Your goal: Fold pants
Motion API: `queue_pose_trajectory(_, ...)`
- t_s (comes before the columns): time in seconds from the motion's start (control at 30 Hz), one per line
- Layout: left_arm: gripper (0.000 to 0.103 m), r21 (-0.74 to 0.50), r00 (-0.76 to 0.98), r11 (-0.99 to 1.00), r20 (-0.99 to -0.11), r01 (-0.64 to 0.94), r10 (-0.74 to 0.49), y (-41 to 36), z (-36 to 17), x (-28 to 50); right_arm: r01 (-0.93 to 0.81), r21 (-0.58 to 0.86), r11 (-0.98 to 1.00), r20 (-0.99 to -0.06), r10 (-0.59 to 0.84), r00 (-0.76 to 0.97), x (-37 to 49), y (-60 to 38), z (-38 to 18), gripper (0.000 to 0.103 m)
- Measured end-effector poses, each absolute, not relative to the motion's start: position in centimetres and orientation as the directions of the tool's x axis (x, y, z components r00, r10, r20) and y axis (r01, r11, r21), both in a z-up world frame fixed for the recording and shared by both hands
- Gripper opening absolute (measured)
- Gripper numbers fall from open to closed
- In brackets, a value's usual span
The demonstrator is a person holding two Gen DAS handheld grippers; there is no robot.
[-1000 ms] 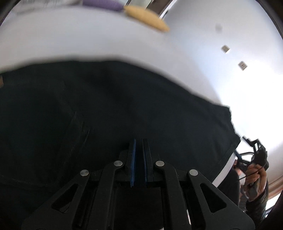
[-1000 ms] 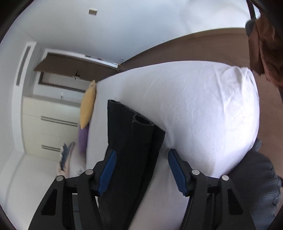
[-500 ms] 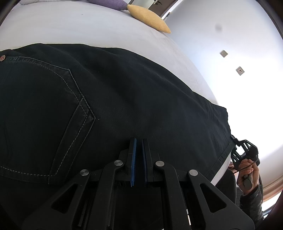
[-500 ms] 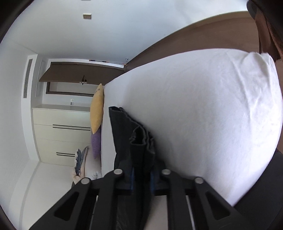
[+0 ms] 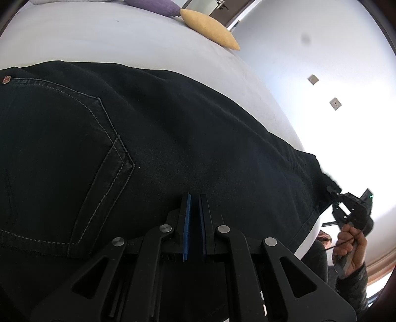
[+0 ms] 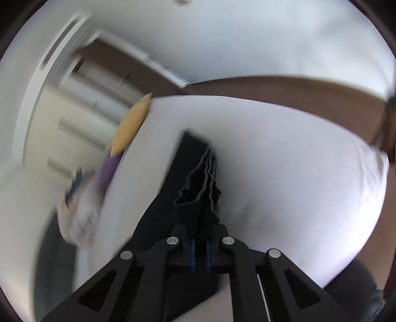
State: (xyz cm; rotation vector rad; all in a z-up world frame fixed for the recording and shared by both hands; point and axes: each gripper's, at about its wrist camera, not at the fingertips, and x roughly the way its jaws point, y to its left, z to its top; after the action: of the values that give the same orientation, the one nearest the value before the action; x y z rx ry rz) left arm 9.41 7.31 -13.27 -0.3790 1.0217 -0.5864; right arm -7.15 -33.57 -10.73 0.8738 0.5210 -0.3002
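On the white bed (image 5: 123,37), black jeans (image 5: 185,128) lie spread flat, already doubled leg on leg by the look of the stacked hems; back pocket stitching toward 9 o'clock in the left wrist view, leg ends running off toward 3 o'clock. Left tongs (image 5: 194,218) nearly shut, a thin slit between the blue pads; they sit at the near edge of the denim around the seat or thigh, but whether cloth is pinched between them I cannot tell. Right tongs (image 6: 200,250) clamped on the bunched hem end (image 6: 200,193), layers standing up in ridges above the pads; view blurred, so in motion. The right hand shows at 4 o'clock in the left view, hem raised off the mattress.

Step in hand, as I judge it: lengthwise fold, hem end carried toward the waistband. Next move calls for sweeping the hems over in an arc, laying them square on the waist, left side anchoring. Yellow cushion (image 5: 210,29) and purple cushion (image 5: 151,3) at 12 o'clock, well apart from the jeans.
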Motion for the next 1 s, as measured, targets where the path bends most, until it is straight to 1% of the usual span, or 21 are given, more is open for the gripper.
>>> queue_pose_trajectory(0.1, 0.006, -0.533, 0.404, 0.802, -0.694, 0.268, -0.596, 7.1, -12.9, 9.2, 0.372, 0.456, 0.809, -0.580, -0.047, 0.813, -4.4, -27.5, -8.0, 0.007)
queue_pose_trajectory(0.17, 0.006, -0.527, 0.412, 0.808, -0.696, 0.262, -0.588, 7.1, -12.5, 9.1, 0.283, 0.297, 0.912, -0.594, -0.056, 0.802, -2.8, -22.3, -7.1, 0.007)
queue_pose_trajectory(0.27, 0.007, -0.561, 0.407, 0.792, -0.683, 0.240, -0.607, 7.3, -12.1, 9.0, 0.119, 0.017, 0.993, -0.608, -0.084, 0.789, -1.4, -14.1, -7.4, 0.007)
queue_pose_trajectory(0.3, 0.011, -0.578, 0.404, 0.782, -0.674, 0.232, -0.618, 7.4, -11.9, 9.0, 0.066, -0.067, 0.996, -0.615, -0.094, 0.783, -1.0, -11.7, -8.0, 0.007)
queue_pose_trajectory(0.33, 0.020, -0.597, 0.398, 0.771, -0.666, 0.224, -0.631, 7.4, -11.9, 9.1, 0.010, -0.141, 0.990, -0.632, -0.098, 0.768, -0.5, -9.3, -9.1, 0.006)
queue_pose_trajectory(0.37, 0.028, -0.615, 0.392, 0.758, -0.656, 0.217, -0.644, 7.5, -11.9, 9.1, -0.019, -0.182, 0.983, -0.650, -0.106, 0.752, 0.0, -8.0, -10.1, 0.006)
queue_pose_trajectory(0.4, 0.057, -0.643, 0.381, 0.738, -0.642, 0.204, -0.665, 7.5, -11.9, 9.1, -0.037, -0.220, 0.975, -0.667, -0.123, 0.735, 0.4, -7.0, -11.2, 0.007)
queue_pose_trajectory(0.43, 0.076, -0.668, 0.385, 0.718, -0.621, 0.194, -0.682, 7.6, -11.8, 9.0, -0.041, -0.243, 0.969, -0.679, -0.140, 0.720, 0.8, -6.6, -12.4, 0.007)
queue_pose_trajectory(0.47, 0.080, -0.688, 0.398, 0.701, -0.599, 0.190, -0.695, 7.8, -11.5, 8.9, -0.038, -0.240, 0.970, -0.684, -0.142, 0.716, 0.8, -6.6, -12.8, 0.007)
queue_pose_trajectory(0.5, 0.081, -0.692, 0.401, 0.697, -0.594, 0.187, -0.698, 7.7, -11.3, 8.9, -0.035, -0.235, 0.971, -0.681, -0.139, 0.718, 0.8, -6.8, -12.9, 0.007)
queue_pose_trajectory(0.77, 0.081, -0.757, 0.300, 0.633, -0.573, 0.161, -0.762, 5.6, -10.8, 10.9, -0.033, -0.272, 0.962, -0.660, -0.161, 0.734, 0.7, -6.4, -12.7, 0.007)
queue_pose_trajectory(0.87, 0.081, -0.773, 0.222, 0.614, -0.579, 0.156, -0.785, 3.7, -10.7, 12.3, -0.031, -0.297, 0.954, -0.643, -0.176, 0.746, 0.3, -5.7, -12.9, 0.007)
queue_pose_trajectory(0.93, 0.081, -0.765, 0.170, 0.629, -0.608, 0.138, -0.776, 2.2, -11.2, 13.2, -0.028, -0.313, 0.950, -0.629, -0.185, 0.755, 0.3, -5.3, -12.3, 0.007)
queue_pose_trajectory(1.0, 0.081, -0.767, 0.147, 0.626, -0.609, 0.141, -0.779, 1.1, -11.2, 13.7, -0.025, -0.328, 0.944, -0.612, -0.192, 0.767, 0.1, -5.1, -11.9, 0.007)
